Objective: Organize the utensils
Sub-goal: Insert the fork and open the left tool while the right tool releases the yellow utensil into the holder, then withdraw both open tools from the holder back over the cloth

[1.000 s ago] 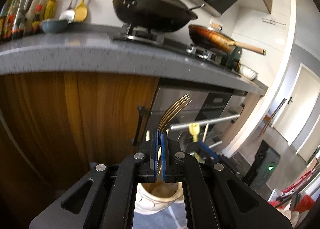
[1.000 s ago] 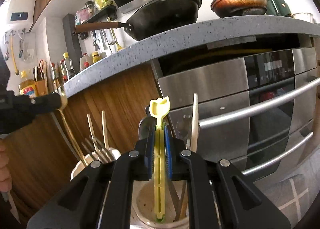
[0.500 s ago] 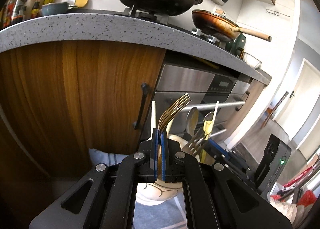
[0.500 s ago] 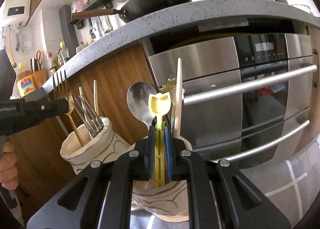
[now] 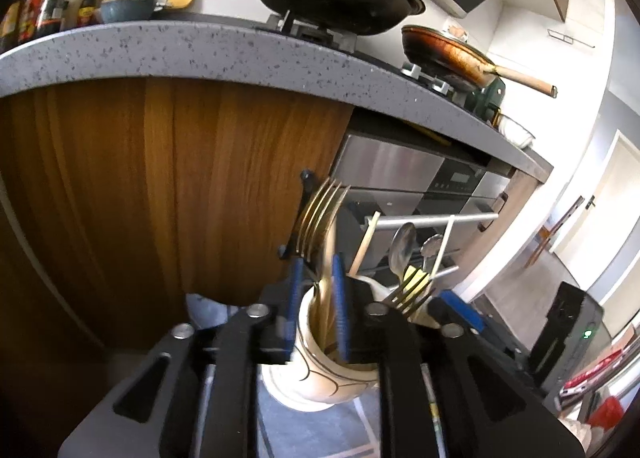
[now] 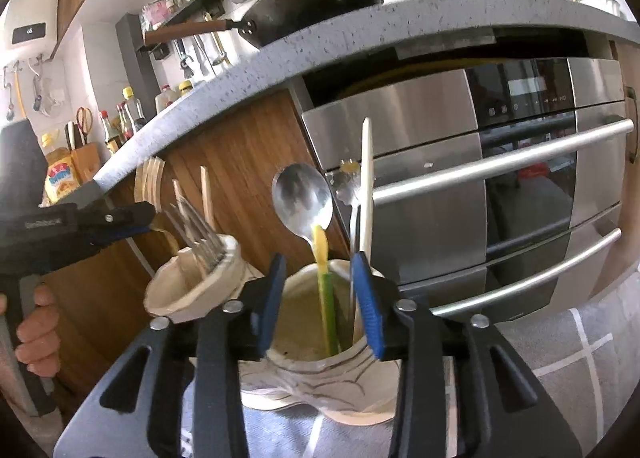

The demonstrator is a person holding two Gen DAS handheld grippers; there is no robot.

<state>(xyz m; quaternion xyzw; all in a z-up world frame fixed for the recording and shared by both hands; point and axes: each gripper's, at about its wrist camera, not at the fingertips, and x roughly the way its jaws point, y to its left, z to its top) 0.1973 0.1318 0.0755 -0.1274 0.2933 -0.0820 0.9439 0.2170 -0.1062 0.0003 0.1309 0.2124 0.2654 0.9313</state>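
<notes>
both tongs, clamped a second ago, are opening: the left tongs [image 5: 316, 300] free the gold fork [image 5: 320, 214] into the left cup [image 5: 320, 382], the right tongs [image 6: 320, 298] drop the yellow utensil [image 6: 324, 278] into the right cup [image 6: 312, 374]. both deliveries look done; whether more utensils wait is unseen.

Two hand-held grippers of matching build. Left gripper [image 5: 317, 298]: matte black frame, two angular arms with triangular cut-outs, round silver screws at the joints, blue ribbed pads [image 5: 340, 298] lining the fingers. Right gripper [image 6: 320, 306]: same black frame, silver screws, blue pads [image 6: 370, 310]. Small white lettering, unreadable, on the left gripper's black side. Person's hand [image 6: 38, 322] bare, no sleeve visible.
</notes>
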